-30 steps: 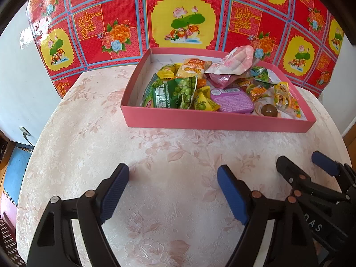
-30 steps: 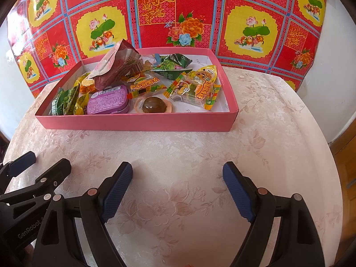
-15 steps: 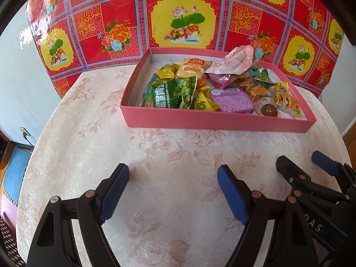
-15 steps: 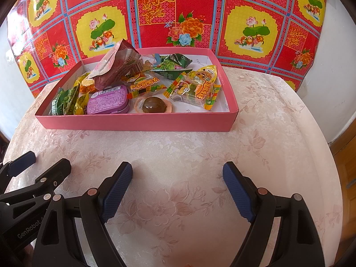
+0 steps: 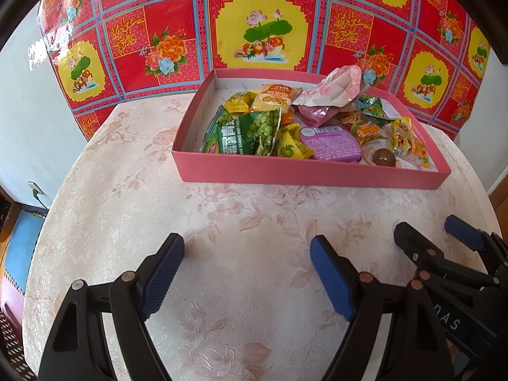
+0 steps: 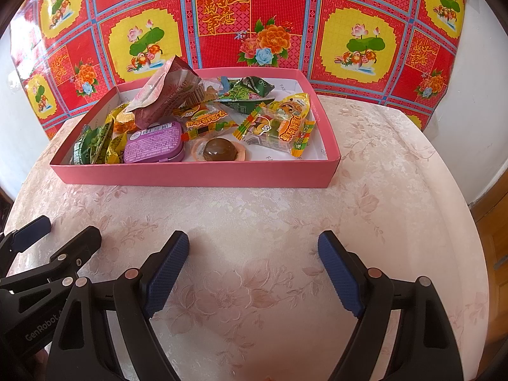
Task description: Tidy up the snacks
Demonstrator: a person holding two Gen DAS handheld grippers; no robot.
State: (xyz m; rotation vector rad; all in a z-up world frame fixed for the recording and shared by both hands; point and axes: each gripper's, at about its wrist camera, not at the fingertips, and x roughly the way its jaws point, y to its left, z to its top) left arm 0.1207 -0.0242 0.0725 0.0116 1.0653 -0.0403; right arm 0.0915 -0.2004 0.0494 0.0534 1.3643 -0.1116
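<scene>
A shallow pink box (image 5: 304, 171) (image 6: 197, 174) at the table's far side holds several snacks: a green pea packet (image 5: 254, 133), a purple tin (image 5: 330, 143) (image 6: 154, 143), a crumpled pink bag (image 5: 330, 87) (image 6: 165, 95), a round brown sweet (image 5: 383, 158) (image 6: 220, 150) and yellow candy packets (image 6: 285, 123). My left gripper (image 5: 247, 254) stands open over bare tablecloth in front of the box, nothing between its blue pads. My right gripper (image 6: 254, 250) is open too, beside the left one, also short of the box. Each gripper shows at the edge of the other's view.
The round table (image 5: 127, 190) wears a pale pink floral cloth (image 6: 381, 190). A red and yellow patterned sheet (image 6: 254, 16) covers the wall behind the box. A blue mat (image 5: 19, 241) lies on the floor at the left; wooden floor (image 6: 495, 222) shows at the right.
</scene>
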